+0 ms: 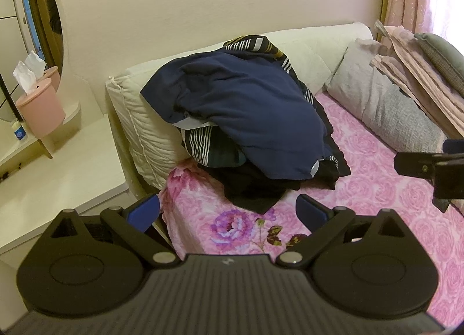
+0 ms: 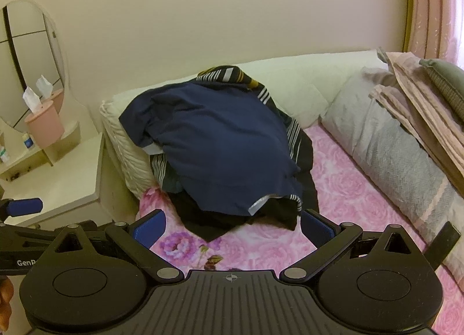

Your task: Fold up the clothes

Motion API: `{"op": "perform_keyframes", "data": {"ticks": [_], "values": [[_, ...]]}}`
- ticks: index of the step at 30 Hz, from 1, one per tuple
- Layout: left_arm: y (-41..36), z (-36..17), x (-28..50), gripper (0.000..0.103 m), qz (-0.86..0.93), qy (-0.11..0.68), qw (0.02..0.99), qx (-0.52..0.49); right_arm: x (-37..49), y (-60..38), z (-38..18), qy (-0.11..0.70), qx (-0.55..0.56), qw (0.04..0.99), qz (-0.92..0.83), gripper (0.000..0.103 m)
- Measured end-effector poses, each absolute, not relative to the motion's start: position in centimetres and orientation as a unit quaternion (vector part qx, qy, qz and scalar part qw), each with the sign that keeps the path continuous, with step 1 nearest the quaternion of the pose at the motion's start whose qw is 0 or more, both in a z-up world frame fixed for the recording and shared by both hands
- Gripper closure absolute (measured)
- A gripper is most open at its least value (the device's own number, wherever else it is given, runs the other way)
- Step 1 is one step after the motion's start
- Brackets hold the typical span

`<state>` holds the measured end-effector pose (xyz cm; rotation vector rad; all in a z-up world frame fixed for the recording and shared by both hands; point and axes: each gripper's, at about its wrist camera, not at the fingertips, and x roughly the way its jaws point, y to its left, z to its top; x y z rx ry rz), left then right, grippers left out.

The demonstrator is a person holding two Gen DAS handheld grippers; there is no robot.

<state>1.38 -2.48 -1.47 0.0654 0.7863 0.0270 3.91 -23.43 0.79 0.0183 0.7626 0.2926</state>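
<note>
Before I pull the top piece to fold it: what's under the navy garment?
Under the navy garment show a striped piece and black clothing. Anything deeper in the pile is covered.

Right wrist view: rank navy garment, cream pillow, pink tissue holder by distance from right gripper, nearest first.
From the right gripper:
1. Navy garment, straight ahead atop the clothes pile.
2. Cream pillow, behind the pile, left.
3. Pink tissue holder, far left on the vanity.

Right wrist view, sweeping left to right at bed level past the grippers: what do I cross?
Pink tissue holder → cream pillow → navy garment atop the clothes pile → grey pillow → folded pink bedding.
</note>
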Motion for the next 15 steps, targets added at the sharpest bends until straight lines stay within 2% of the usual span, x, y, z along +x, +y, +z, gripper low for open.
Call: {"op": "perform_keyframes", "data": {"ticks": [15], "values": [[-2.4, -0.9, 1.6, 0.004, 0.012, 0.385, 0.921, 0.06, 4.1, -25.4, 0.4, 0.373, 0.024, 0.915, 0.153, 0.001]]}}
